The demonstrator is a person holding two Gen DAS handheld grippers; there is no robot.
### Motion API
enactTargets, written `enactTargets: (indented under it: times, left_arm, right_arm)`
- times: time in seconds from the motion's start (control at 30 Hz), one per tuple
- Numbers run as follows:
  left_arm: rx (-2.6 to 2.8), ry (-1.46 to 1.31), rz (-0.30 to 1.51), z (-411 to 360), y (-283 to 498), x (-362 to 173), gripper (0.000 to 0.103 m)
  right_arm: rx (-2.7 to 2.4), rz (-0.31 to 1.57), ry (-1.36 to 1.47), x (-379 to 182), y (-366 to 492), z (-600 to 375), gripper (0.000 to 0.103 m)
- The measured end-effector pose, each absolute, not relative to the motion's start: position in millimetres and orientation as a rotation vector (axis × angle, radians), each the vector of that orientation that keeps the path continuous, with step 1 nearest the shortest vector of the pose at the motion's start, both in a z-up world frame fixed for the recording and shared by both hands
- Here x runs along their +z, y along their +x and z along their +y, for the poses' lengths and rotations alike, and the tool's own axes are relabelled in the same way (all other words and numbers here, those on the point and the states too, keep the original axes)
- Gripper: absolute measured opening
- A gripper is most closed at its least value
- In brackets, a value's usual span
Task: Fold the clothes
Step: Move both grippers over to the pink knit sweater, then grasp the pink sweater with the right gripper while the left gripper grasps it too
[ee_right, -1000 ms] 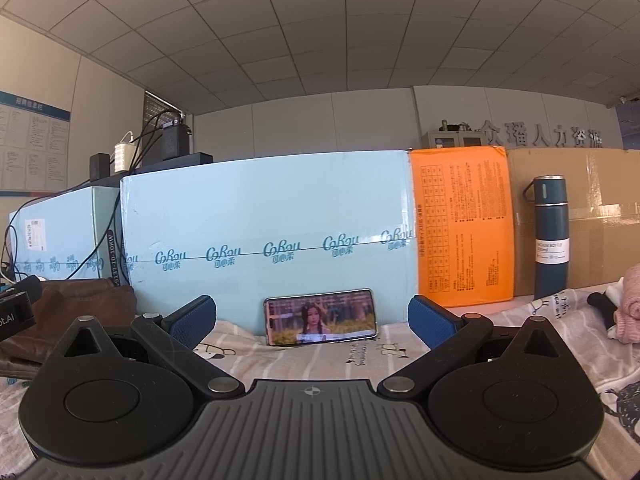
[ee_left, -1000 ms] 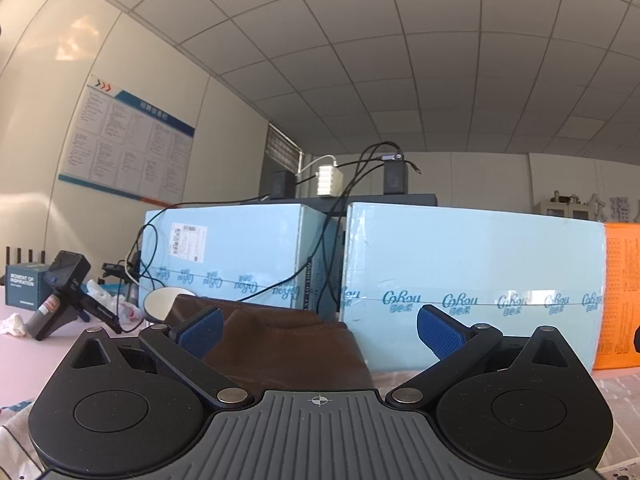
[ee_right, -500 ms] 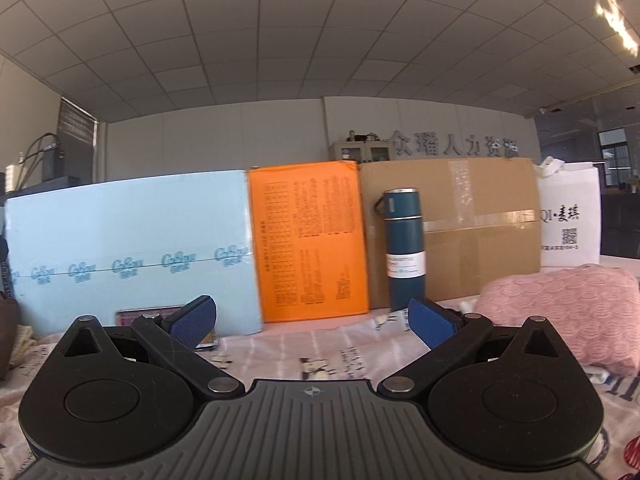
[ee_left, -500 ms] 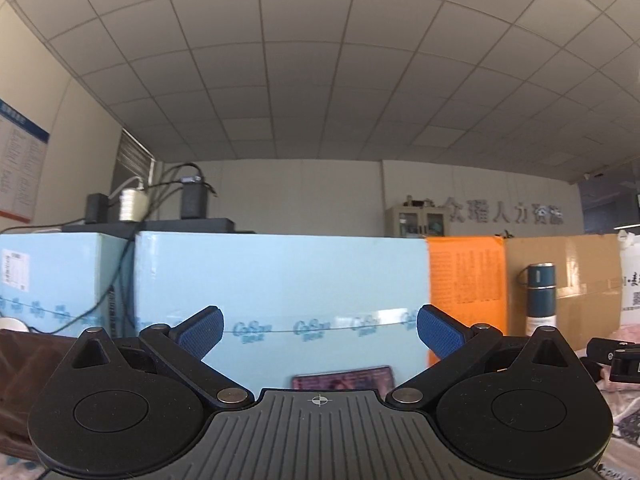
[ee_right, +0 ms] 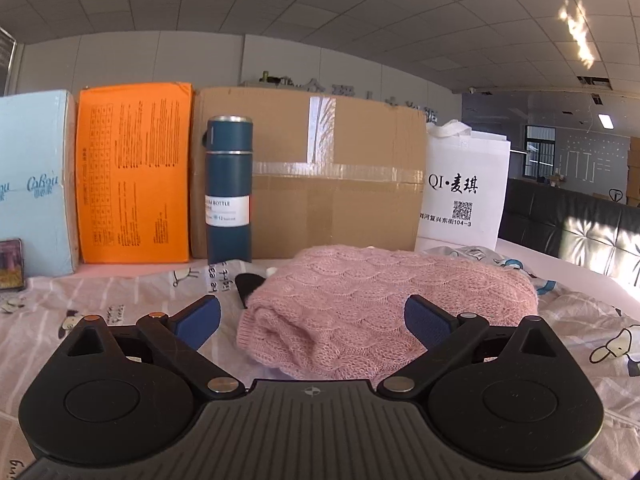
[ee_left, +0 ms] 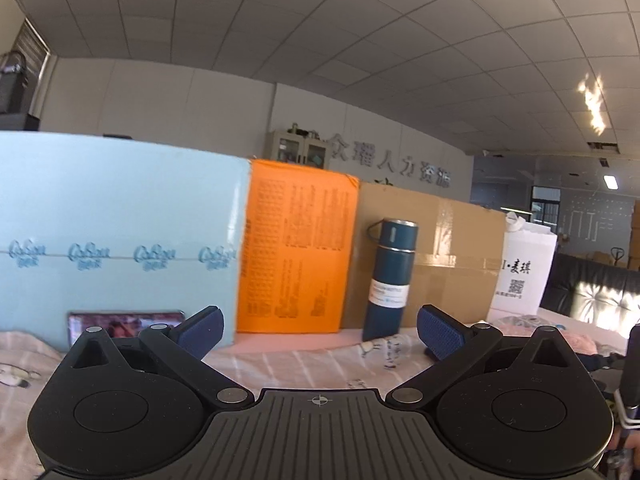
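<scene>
left gripper (ee_left: 319,330): jaws spread wide, nothing between them, above the printed sheet (ee_left: 304,368) | right gripper (ee_right: 312,320): jaws spread wide, empty | pink knitted sweater (ee_right: 384,304): bunched on the sheet just ahead of the right gripper, between its fingertips in view, not gripped | behind: blue bottle (ee_right: 229,190) upright before cardboard box (ee_right: 328,172)

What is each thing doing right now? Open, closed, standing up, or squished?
left gripper: jaws wide open, holding nothing
right gripper: jaws wide open, holding nothing
pink sweater: bunched in a heap on the sheet
blue bottle: upright, lid on
cardboard box: taped shut
phone: screen lit, leaning on the light blue box
white bag: standing upright
</scene>
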State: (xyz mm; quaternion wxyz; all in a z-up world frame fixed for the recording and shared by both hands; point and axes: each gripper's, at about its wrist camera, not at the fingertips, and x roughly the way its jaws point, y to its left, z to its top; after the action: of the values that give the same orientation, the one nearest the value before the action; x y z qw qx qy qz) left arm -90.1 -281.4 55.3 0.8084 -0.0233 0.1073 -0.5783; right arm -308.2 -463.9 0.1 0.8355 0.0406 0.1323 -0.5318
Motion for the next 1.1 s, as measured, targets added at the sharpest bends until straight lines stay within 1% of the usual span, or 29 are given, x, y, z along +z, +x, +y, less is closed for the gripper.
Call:
enactTargets:
  times: [0.07, 0.13, 0.17, 0.2, 0.23, 0.27, 0.3, 0.4, 0.57, 0.83, 0.93, 0.97, 1.0, 1.03, 1.07, 1.1]
  left_arm:
    - [-1.267, -0.055, 0.279, -297, -96, 50, 0.103]
    - [-1.294, -0.061, 0.324, -312, -102, 45, 0.103]
    - [-1.307, -0.064, 0.343, -318, -105, 42, 0.103]
    - [-1.318, -0.068, 0.362, -326, -107, 40, 0.103]
    - [-1.329, -0.072, 0.38, -334, -109, 37, 0.103]
    - [-1.339, -0.076, 0.399, -341, -111, 35, 0.103]
    - [-1.348, -0.079, 0.414, -347, -112, 32, 0.103]
    - [-1.404, -0.087, 0.47, -368, -121, 24, 0.103]
    - [-1.468, -0.056, 0.546, -410, -142, 9, 0.103]
    - [-1.492, 0.049, 0.6, -477, -172, -11, 0.102]
    - [-1.516, 0.085, 0.631, -494, -180, -19, 0.093]
    - [-1.523, 0.102, 0.636, -498, -184, -21, 0.087]
    - [-1.527, 0.126, 0.635, -500, -188, -23, 0.078]
    - [-1.528, 0.144, 0.626, -501, -191, -24, 0.072]
    - [-1.526, 0.161, 0.603, -500, -195, -24, 0.058]
    - [-1.527, 0.171, 0.585, -499, -198, -24, 0.047]
  right_arm:
    - [-1.112, 0.316, 0.087, -5, -304, -475, 0.093]
    - [-1.127, 0.359, 0.11, -11, -301, -487, 0.078]
    - [-1.14, 0.383, 0.148, -14, -302, -494, 0.058]
    - [-1.148, 0.356, 0.182, -14, -309, -497, 0.041]
    - [-1.156, 0.322, 0.216, -14, -316, -499, 0.036]
    - [-1.164, 0.288, 0.249, -13, -324, -502, 0.025]
    - [-1.171, 0.254, 0.283, -13, -331, -504, 0.018]
    - [-1.203, 0.106, 0.376, -10, -359, -502, 0.014]
    - [-1.277, -0.122, 0.457, -6, -398, -488, 0.014]
    - [-1.26, -0.187, 0.548, -11, -416, -491, 0.014]
    - [-1.252, -0.198, 0.562, -12, -417, -493, 0.014]
    - [-1.25, -0.2, 0.567, -13, -417, -494, 0.014]
    - [-1.247, -0.204, 0.572, -13, -417, -494, 0.014]
    - [-1.242, -0.205, 0.576, -14, -417, -495, 0.014]
    - [-1.237, -0.206, 0.58, -14, -417, -496, 0.014]
    - [-1.232, -0.206, 0.585, -14, -417, -496, 0.014]
